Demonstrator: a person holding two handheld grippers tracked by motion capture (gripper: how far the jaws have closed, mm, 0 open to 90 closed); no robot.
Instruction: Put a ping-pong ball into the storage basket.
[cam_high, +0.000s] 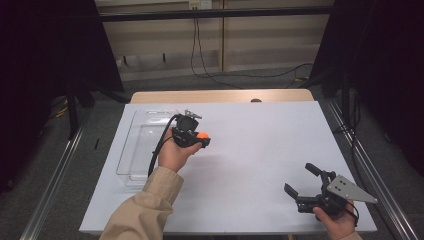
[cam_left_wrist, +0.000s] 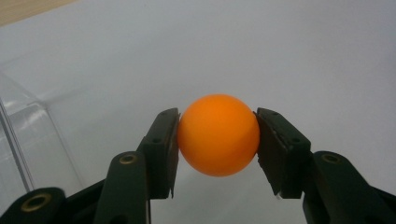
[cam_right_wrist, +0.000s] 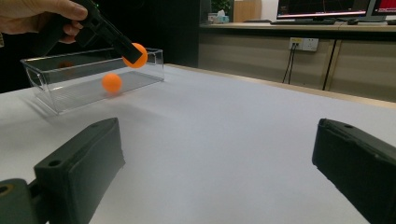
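**A:** Going left to right: a clear plastic bin (cam_high: 131, 150) is seen at the left of the white table (cam_high: 260, 150), and in the right gripper view a second orange ball (cam_right_wrist: 111, 82) is seen in it, or maybe it's a reflection in the clear wall, hard to be sure through the plastic. Just right of the bin, the left gripper (cam_high: 200, 138) is held up off the table, with the orange ball (cam_left_wrist: 218, 135) clamped between its two pads.

**B:** Agreed. In the left gripper view the ball is pinched right across its widest part, one pad on each side, nothing slack. From the right gripper view it's seen hanging above the bin's near edge, not inside it yet.

**A:** And handling? It's probably a ping-pong type ball: very light, hard thin shell, smooth and round, so it could easily be squirted out if gripped off-centre. A hold across the middle, like the one shown, is what's called for. It'd likely bounce if dropped from high.

**B:** Far right, the right gripper (cam_high: 303, 181) is kept low near the table's front corner, its jaws spread wide with nothing between them.
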